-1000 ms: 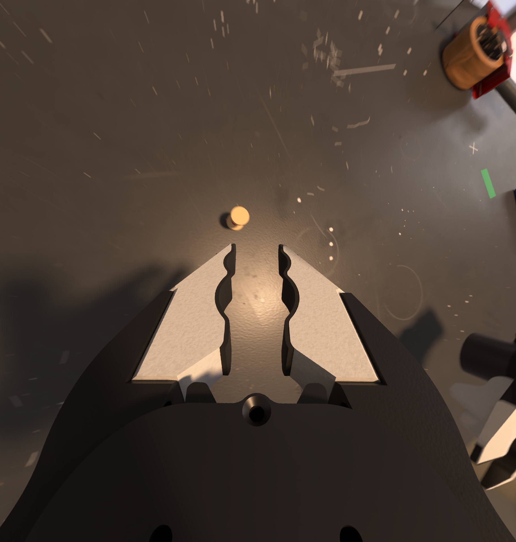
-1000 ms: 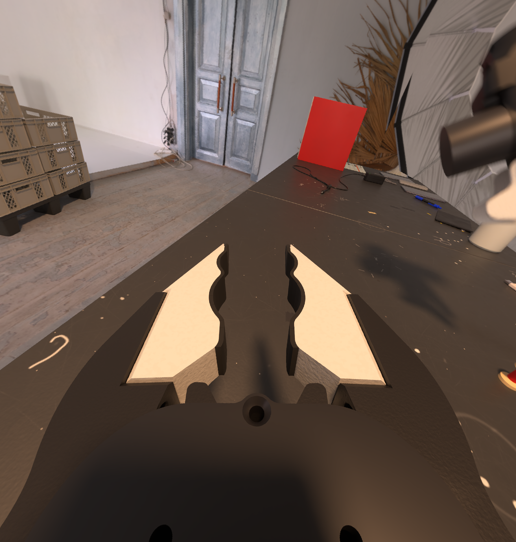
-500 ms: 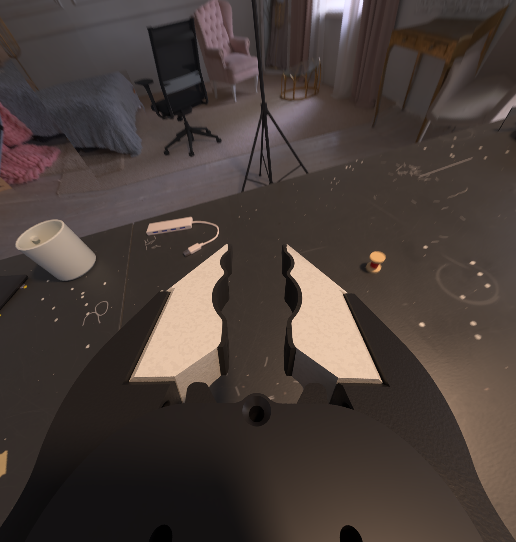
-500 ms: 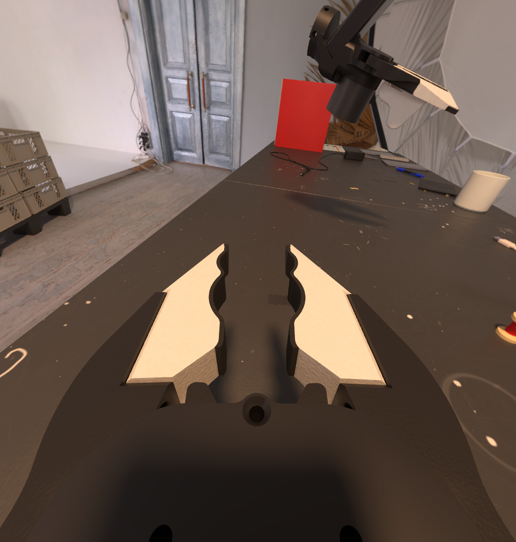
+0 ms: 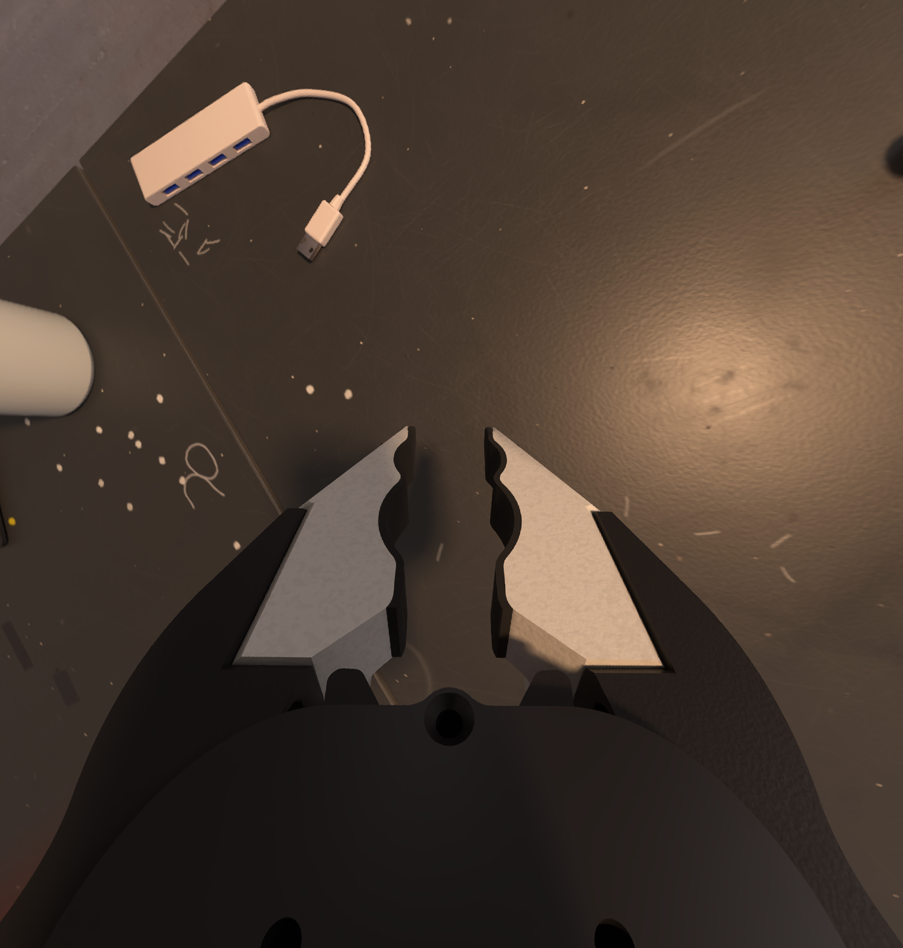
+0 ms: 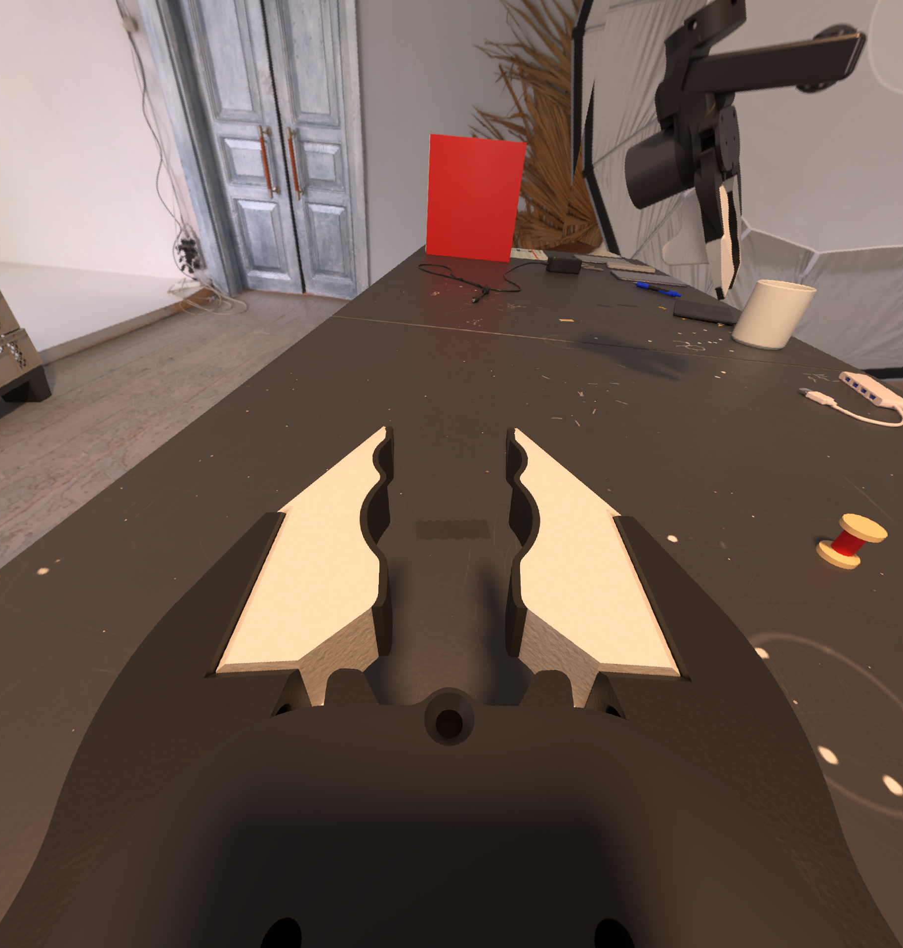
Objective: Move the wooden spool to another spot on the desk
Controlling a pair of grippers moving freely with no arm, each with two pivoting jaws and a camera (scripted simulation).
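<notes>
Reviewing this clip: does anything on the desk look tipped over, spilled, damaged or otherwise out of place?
Little stands out. The wooden spool lies on its side, apart from both grippers. The cream cup stands upright, the white USB hub lies flat with its cable curled. The desk bears pale specks and scratches, but no spill.

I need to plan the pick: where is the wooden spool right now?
In the right wrist view the wooden spool lies on its side on the desk, right of the right gripper, nearer than the USB hub.

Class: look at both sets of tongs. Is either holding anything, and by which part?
Nothing is held. The left tongs and right tongs are open and empty; the wooden spool lies alone on the desk.
</notes>
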